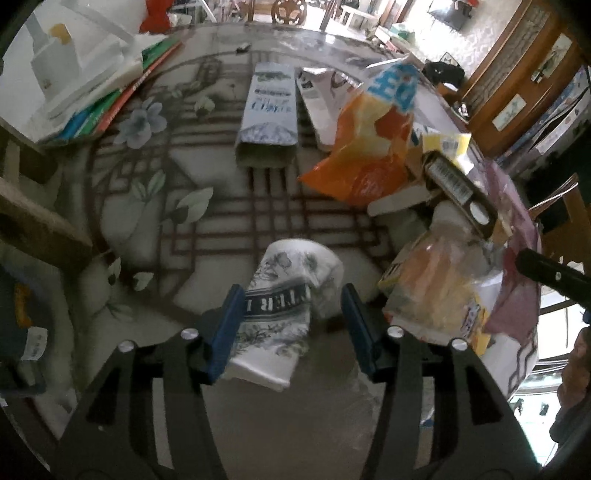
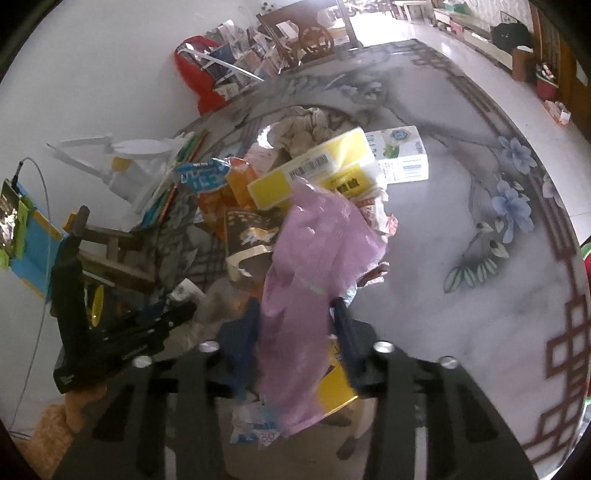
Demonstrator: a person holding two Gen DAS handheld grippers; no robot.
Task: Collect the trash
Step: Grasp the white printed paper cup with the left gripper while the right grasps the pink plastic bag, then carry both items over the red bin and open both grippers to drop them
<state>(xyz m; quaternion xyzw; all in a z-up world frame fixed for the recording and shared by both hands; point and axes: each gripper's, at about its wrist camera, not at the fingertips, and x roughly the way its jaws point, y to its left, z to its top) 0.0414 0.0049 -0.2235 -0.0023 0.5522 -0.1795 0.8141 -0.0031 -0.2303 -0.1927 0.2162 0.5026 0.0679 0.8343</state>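
Pink plastic bag (image 2: 314,258) is pinched by the right gripper (image 2: 295,332), holding wrappers; the spread left gripper (image 1: 291,325) straddles a paper cup (image 1: 291,291).

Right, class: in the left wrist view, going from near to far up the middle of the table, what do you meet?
Left gripper → crushed paper cup → blue and white carton → wooden chair back.

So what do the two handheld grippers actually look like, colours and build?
Both look alike. The left gripper and the right gripper each have a black frame with slotted cut-outs, two round silver bolt heads on each side, and two flat blue fingers. Seen from the right wrist view, the left one's black body carries small white lettering, too blurred to read. No cable on either gripper is visible.
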